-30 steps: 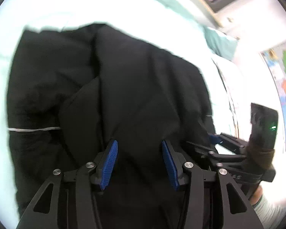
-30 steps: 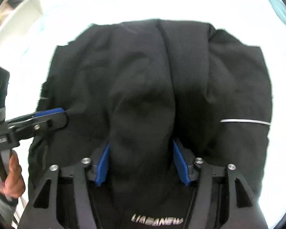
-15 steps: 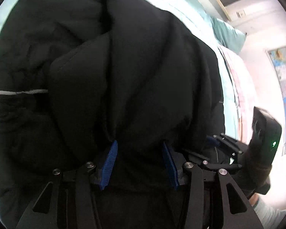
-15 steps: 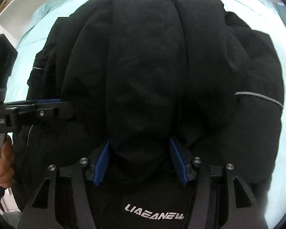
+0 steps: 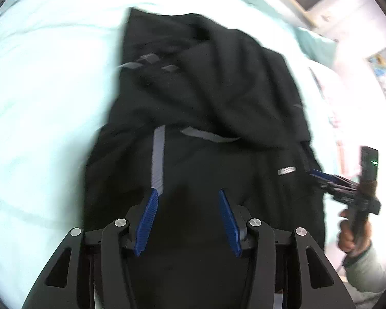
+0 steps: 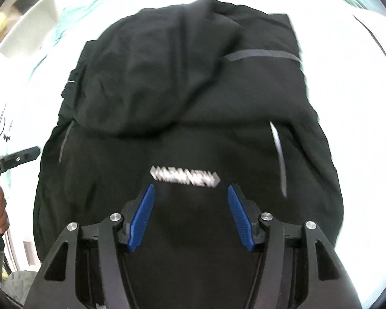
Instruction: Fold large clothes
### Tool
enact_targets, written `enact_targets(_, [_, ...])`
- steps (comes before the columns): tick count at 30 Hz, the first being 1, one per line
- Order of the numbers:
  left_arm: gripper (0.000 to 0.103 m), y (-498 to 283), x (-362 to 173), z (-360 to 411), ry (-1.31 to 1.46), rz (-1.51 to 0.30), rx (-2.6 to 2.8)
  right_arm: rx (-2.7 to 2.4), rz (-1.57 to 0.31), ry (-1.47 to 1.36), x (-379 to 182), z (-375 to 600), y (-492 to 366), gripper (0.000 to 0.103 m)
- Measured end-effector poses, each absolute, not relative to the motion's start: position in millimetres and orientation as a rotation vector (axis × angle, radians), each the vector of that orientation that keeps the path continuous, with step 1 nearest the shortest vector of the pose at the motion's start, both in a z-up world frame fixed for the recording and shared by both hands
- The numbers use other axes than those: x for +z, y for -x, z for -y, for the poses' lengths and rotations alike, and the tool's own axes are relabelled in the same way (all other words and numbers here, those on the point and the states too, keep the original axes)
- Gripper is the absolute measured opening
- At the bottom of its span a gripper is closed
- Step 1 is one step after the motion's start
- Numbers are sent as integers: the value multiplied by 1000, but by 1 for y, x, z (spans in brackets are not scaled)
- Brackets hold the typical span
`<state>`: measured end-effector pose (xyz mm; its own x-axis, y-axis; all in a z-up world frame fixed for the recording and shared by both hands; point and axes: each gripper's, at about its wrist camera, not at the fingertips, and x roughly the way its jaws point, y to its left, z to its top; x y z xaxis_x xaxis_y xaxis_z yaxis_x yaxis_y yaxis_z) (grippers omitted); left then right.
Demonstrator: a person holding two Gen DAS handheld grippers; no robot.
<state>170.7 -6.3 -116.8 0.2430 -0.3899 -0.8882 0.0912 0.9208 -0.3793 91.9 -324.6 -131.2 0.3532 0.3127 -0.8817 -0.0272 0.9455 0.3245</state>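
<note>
My left gripper released, pads apart above black jacket, nothing pinched. Right gripper likewise released. Jacket lies bunched on pale green bed. Only right view gives me white lettering; only left view shows wall map, grey stripe.

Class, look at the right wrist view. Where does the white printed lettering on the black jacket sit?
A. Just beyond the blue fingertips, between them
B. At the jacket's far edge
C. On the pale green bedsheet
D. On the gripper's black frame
A: the white printed lettering lies on the black jacket, just past the right gripper.
</note>
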Motion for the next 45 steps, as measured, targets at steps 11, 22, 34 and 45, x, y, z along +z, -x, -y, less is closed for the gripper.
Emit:
enact_targets(11, [50, -94, -146, -71, 460, -1342, -178, 126, -1224, -386, -143, 364, -43, 62])
enact_targets(22, [50, -36, -180, -73, 475, -1479, -151, 76, -1265, -278, -144, 372, -19, 62])
enact_targets(34, [51, -27, -201, -71, 469, -1453, -183, 0, -1209, -265, -164, 397, -5, 62])
enact_targets(45, [52, -27, -193, -44, 242, -1254, -244, 69, -1041, -224, -171, 394, 10, 62])
